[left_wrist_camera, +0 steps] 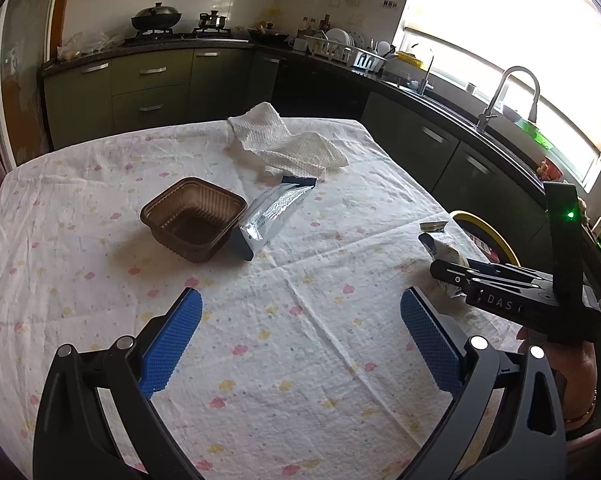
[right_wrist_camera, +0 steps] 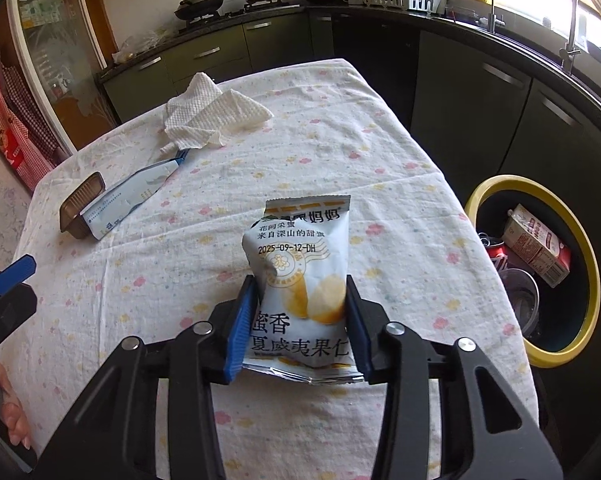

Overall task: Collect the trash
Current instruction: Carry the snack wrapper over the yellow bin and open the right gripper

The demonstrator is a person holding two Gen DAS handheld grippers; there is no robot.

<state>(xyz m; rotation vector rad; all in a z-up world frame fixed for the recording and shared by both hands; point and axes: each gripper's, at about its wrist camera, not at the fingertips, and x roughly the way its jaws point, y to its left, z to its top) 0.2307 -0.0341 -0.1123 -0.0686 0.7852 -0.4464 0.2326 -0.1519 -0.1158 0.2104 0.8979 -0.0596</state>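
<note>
1. Kitchen counters with dark green cabinets ring your table (right_wrist_camera: 308,128), which wears a flowered white cloth; the lit window sits at the upper right of both views.
2. Your left gripper (left_wrist_camera: 300,328) hangs over bare cloth at the bottom of its view, blue pads spread wide, nothing between them.
3. Left of centre lie the brown tray (left_wrist_camera: 194,216) and the silver pouch (left_wrist_camera: 272,214) leaning against it; the paper towel (left_wrist_camera: 288,144) is crumpled behind them. All three are waiting and well apart from your grip.
4. Your right gripper (right_wrist_camera: 300,320) has its pads pressed on both sides of the white snack packet (right_wrist_camera: 300,276), low centre in its view, at the table's right side.
5. Watch the hold: the packet looks puffy and slick, so it could slip or twist out on the way.
6. At the right edge, the yellow-rimmed bin (right_wrist_camera: 536,268) stands below the table edge, already holding a carton (right_wrist_camera: 538,246) and a can. Nothing blocks the way; let go early and the packet could drop short, onto the cloth or the floor.
</note>
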